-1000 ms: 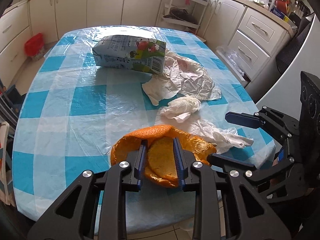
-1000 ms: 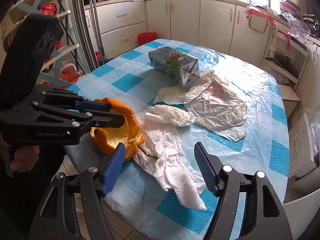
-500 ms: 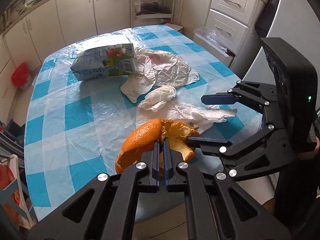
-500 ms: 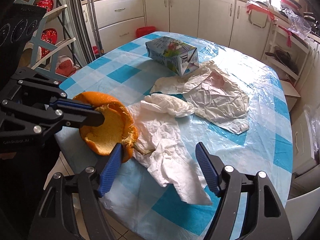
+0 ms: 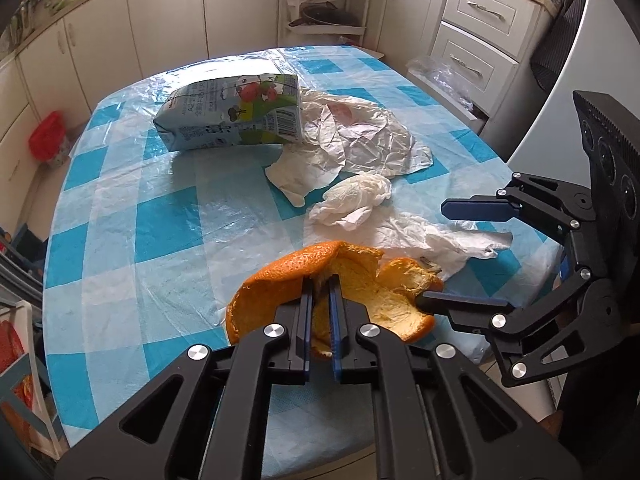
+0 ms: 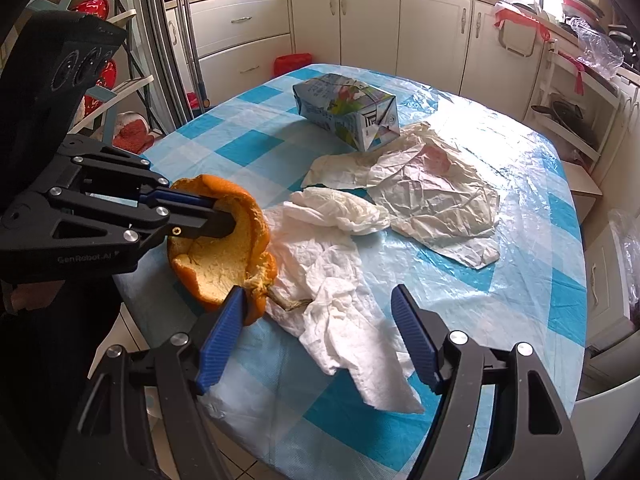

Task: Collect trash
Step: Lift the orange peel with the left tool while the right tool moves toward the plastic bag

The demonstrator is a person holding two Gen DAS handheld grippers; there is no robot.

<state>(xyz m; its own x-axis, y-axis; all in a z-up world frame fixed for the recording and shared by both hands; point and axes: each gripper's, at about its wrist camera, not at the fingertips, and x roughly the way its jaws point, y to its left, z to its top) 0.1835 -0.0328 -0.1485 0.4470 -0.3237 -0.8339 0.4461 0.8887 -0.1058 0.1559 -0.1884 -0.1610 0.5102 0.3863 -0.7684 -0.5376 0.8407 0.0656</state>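
My left gripper [image 5: 319, 286] is shut on a large orange peel [image 5: 280, 284] and holds it above the near edge of the blue-checked table [image 5: 160, 216]. The peel also shows in the right wrist view [image 6: 224, 256], with the left gripper [image 6: 218, 210] clamped on its rim. My right gripper [image 6: 320, 316] is open and empty, just above a crumpled white napkin [image 6: 336, 280]. It shows at the right of the left wrist view [image 5: 436, 256]. A juice carton [image 5: 232, 114] lies on its side farther back, beside crumpled paper [image 5: 360, 140] and a balled tissue [image 5: 356, 196].
White kitchen cabinets [image 5: 168, 20] run behind the table. A red bin [image 5: 48, 136] stands on the floor at the left. A shelf rack [image 5: 324, 12] stands at the back. A metal rack [image 6: 120, 92] is at the left in the right wrist view.
My left gripper closed on the orange peel and lifted it off the table. My right gripper stayed open over the napkin.
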